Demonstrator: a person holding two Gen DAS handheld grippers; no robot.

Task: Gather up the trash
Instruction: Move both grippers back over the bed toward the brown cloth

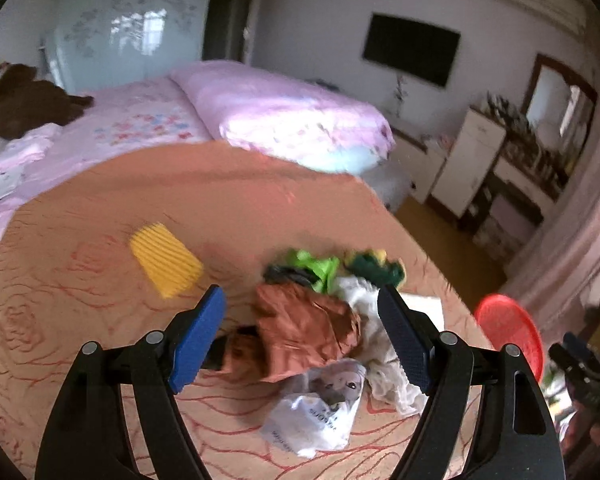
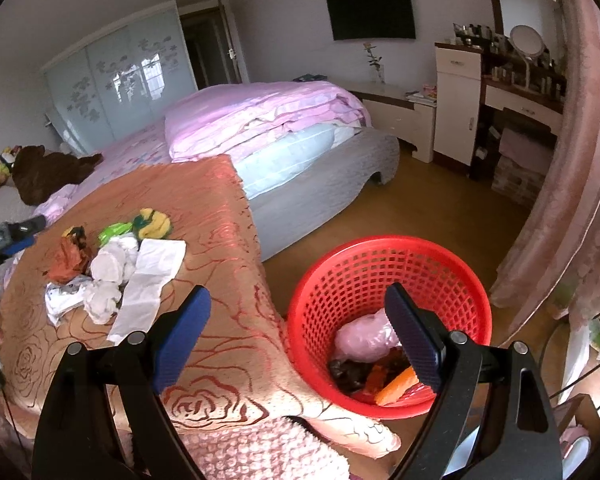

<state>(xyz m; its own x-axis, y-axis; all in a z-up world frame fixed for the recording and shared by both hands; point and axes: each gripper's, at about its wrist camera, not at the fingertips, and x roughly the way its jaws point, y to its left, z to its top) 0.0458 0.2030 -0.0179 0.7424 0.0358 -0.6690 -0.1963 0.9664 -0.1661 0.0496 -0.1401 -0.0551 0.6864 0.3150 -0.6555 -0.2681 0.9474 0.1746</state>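
A heap of trash lies on the rose-patterned orange tablecloth [image 1: 100, 340]. My left gripper [image 1: 304, 334] is open and hovers over the heap. A crumpled brown paper [image 1: 300, 320] lies between its blue fingers [image 1: 200, 340], and the pads do not press on it. Around it lie a white printed wrapper [image 1: 320, 408], white tissue [image 1: 380, 352], a green wrapper [image 1: 316, 268] and a yellow ribbed piece [image 1: 166, 260]. My right gripper [image 2: 298, 336] is open and empty, between the table edge and the red basket [image 2: 420, 276]. The basket holds a pink bag [image 2: 360, 336] and an orange scrap [image 2: 398, 390].
The right wrist view shows the heap [image 2: 108, 272] at the table's left, with a white paper strip [image 2: 148, 280] beside it. A bed with pink bedding [image 2: 260, 112] stands behind the table. Wooden floor [image 2: 440, 208], a dresser [image 2: 456, 108] and a curtain [image 2: 572, 200] lie to the right.
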